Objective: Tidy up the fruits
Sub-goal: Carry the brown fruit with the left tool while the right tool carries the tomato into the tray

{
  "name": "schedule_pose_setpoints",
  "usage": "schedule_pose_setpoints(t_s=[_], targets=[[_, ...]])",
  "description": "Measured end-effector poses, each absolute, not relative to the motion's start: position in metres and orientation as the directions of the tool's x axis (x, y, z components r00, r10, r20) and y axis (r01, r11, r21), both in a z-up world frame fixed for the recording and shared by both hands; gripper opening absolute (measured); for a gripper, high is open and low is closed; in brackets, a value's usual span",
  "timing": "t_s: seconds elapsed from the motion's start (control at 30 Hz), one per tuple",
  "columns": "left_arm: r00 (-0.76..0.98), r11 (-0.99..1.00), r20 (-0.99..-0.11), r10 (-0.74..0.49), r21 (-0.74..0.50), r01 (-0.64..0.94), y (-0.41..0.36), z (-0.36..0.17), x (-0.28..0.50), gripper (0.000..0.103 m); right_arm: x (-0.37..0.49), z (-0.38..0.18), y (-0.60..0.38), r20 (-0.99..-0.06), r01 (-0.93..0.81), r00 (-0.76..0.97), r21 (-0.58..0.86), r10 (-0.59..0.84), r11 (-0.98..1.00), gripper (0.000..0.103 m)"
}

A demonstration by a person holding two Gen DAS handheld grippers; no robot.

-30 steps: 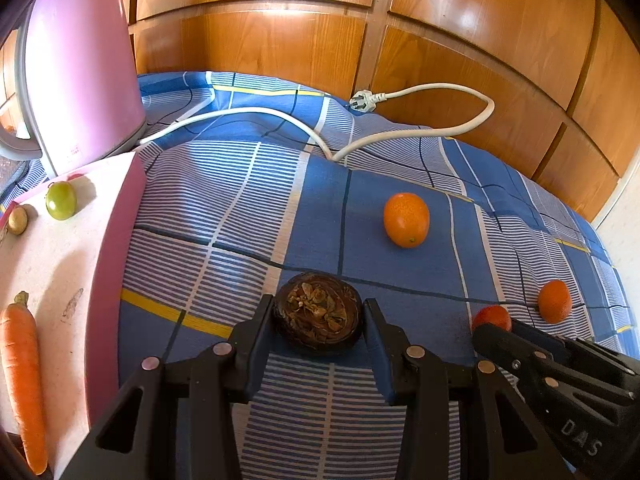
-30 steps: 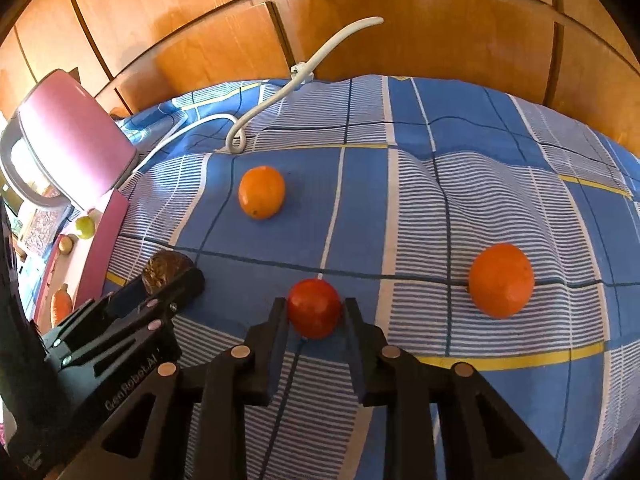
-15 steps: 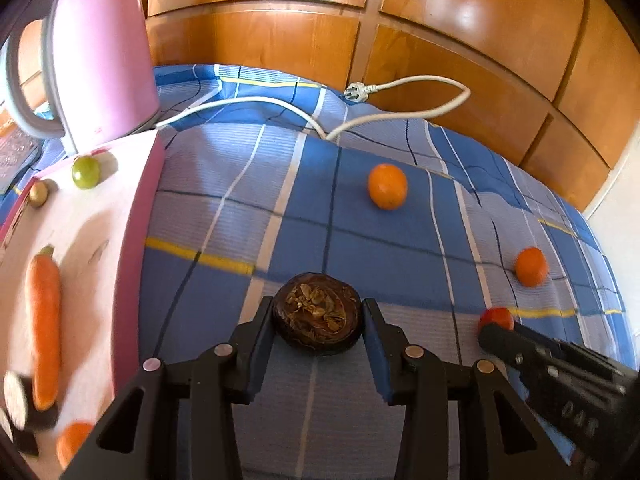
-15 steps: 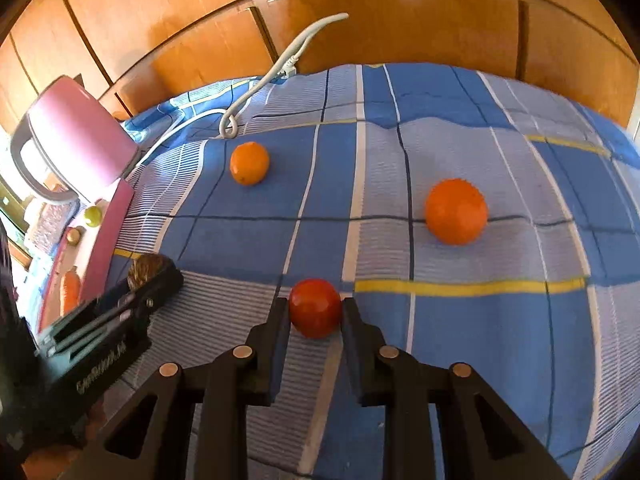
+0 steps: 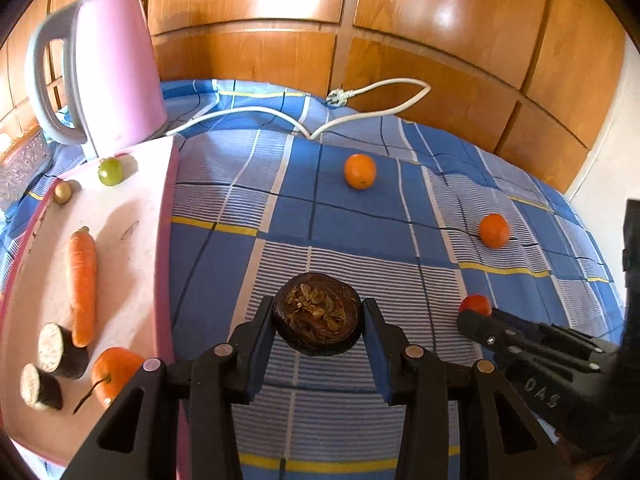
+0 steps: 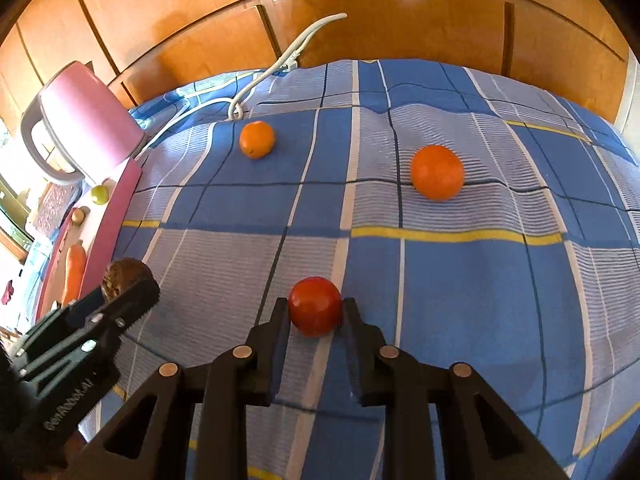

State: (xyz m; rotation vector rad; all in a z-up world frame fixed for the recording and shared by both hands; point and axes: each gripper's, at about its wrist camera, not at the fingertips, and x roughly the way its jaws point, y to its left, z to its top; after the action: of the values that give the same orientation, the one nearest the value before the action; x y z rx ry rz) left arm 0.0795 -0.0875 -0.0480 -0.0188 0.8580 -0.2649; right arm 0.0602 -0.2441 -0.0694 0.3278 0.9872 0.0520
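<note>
My left gripper (image 5: 319,322) is shut on a dark brown round fruit (image 5: 318,320) and holds it above the blue checked cloth, just right of the pink tray (image 5: 132,216). My right gripper (image 6: 315,312) is shut on a small red fruit (image 6: 315,306), also lifted off the cloth; it shows in the left wrist view (image 5: 475,305) too. Two oranges lie on the cloth, one far (image 5: 360,171) (image 6: 257,139) and one to the right (image 5: 494,231) (image 6: 437,172).
The tray holds a carrot (image 5: 83,284), a green fruit (image 5: 110,171), a small tan fruit (image 5: 63,192), an orange fruit with a stem (image 5: 114,376) and two dark cut pieces (image 5: 52,350). A pink kettle (image 5: 108,68) stands behind it. A white cord (image 5: 360,104) lies by the wooden wall.
Both grippers have risen and drawn back with their fruits held. The left one has moved so that more of the tray shows.
</note>
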Motion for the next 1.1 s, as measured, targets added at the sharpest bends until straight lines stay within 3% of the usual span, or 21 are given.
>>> schedule_pose_setpoints(t_s=[0.6,1.1], targets=[[0.667,0.966,-0.7,-0.254,-0.15,0.211,-0.054,-0.019,0.041,0.043,0.033,-0.057,-0.208,-0.792,0.026,0.569,0.286,0.221,0.958,0.026],[0.701,0.98,-0.687,-0.19,-0.173,0.096,0.006,-0.007,0.035,0.043,0.028,-0.028,-0.177,-0.75,-0.07,0.599,0.301,0.281,0.951,0.026]])
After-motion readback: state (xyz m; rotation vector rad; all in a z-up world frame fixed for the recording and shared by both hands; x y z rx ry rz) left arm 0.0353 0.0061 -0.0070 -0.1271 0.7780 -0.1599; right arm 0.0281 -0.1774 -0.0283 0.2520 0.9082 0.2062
